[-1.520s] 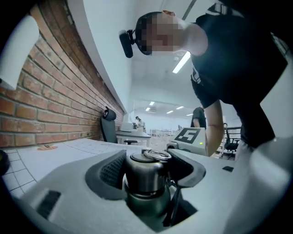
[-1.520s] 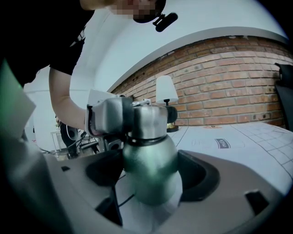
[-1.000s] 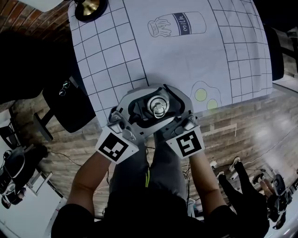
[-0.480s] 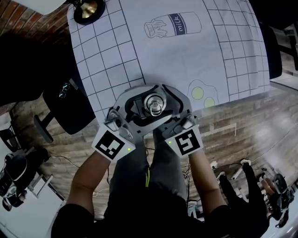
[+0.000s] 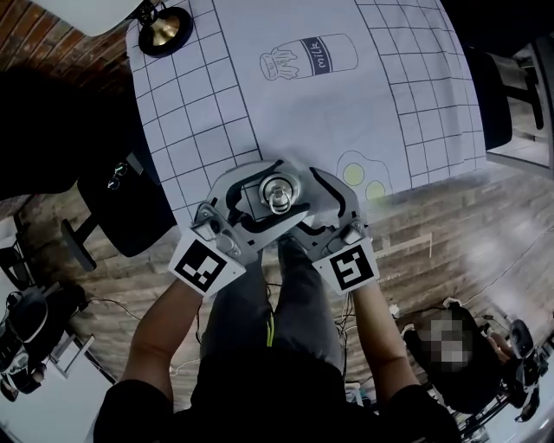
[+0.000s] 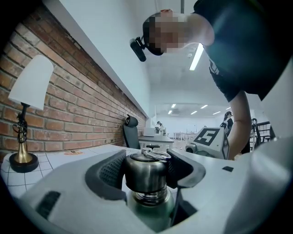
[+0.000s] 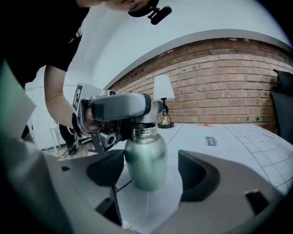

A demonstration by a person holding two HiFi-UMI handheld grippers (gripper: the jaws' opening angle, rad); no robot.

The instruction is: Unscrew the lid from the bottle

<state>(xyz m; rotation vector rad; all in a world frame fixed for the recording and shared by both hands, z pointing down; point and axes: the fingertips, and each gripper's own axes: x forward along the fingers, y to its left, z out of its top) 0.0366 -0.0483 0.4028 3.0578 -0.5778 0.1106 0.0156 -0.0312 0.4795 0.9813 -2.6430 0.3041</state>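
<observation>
Left hand-held gripper is clamped on the round steel lid of the green metal bottle, which is at the near edge of the white gridded desk. Bare threads show under the lid. I hold the right hand-held gripper spread round the body, pads not pressing. Risk, in my judgement: unbraced, the body turns with the lid, or comes free and falls off the edge. Open room lies toward the desk's centre; the brass lamp stands well apart.
</observation>
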